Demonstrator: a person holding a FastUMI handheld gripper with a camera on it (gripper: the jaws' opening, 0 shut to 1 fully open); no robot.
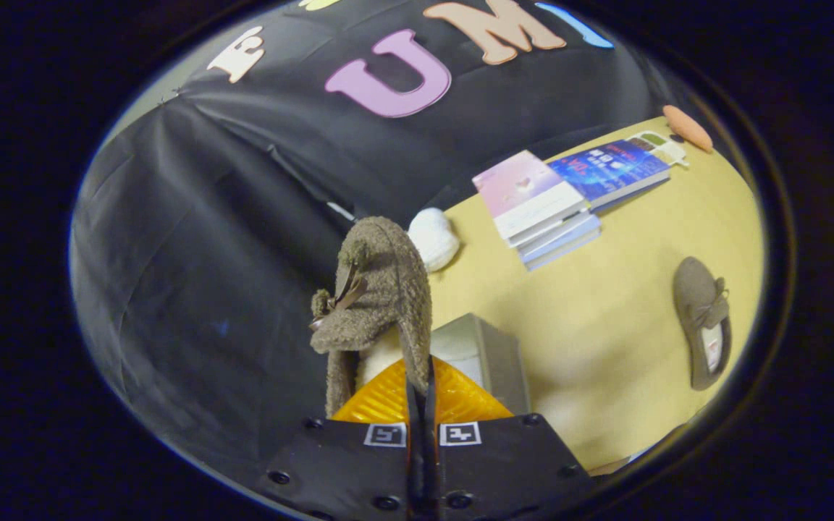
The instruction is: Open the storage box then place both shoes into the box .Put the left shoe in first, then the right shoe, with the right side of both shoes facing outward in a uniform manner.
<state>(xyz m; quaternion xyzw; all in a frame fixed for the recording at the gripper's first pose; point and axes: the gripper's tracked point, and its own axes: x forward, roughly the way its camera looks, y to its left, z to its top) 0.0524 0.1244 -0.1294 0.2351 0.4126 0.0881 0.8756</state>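
In the gripper view, a fuzzy brown shoe point(377, 289) is rising straight up from the gripper point(420, 394), its heel collar caught between the two fingers and its toe pointing away toward the booth's black wall. A small brown bow is showing on its near side, and its pale lining is peeking out just above the fingertips. The fingers are pressing almost together, with only a thin slit between them, both clamping on the edge of the shoe's opening, so the shoe is hanging clear of the table.

Just beyond the fingers and a little to the right, the grey storage box point(486, 354) is sitting on the yellow table point(605, 325), close behind the held shoe. The second brown shoe point(703, 325) is lying flat on the table well to the right, apart from the box. Farther back, a stack of books point(540, 210) and another blue book point(616, 170) are lying near the wall, and a white knitted item point(435, 239) is resting beside the held shoe's toe.
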